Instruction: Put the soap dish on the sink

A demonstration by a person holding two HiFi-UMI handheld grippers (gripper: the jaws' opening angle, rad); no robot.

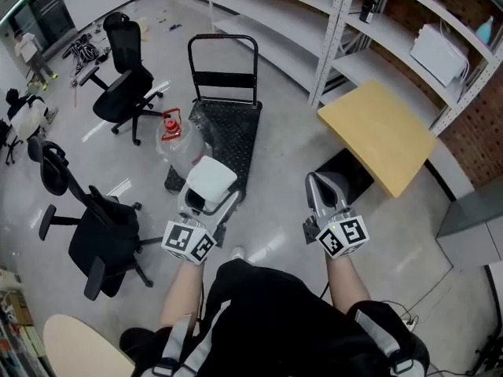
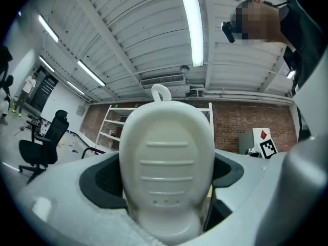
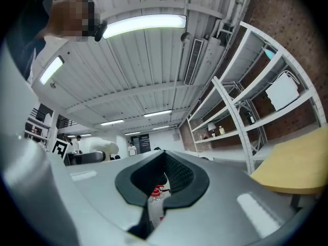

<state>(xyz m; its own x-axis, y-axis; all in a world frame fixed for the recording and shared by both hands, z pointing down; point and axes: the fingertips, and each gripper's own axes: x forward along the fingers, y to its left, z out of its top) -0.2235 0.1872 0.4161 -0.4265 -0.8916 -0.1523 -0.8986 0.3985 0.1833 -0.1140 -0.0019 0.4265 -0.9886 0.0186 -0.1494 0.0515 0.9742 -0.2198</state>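
Observation:
The white plastic soap dish is clamped in my left gripper, held in front of the person's body above the floor. In the left gripper view the soap dish fills the middle, its ribbed underside facing the camera, with the dark jaw pads pressed on both sides. My right gripper is held level beside it, shut with nothing in it; in the right gripper view its jaws meet with only a thin slit between them. No sink shows in any view.
A black platform cart stands straight ahead, with a clear water jug with a red cap at its left. Office chairs are on the left. A yellow tabletop and metal shelving are on the right.

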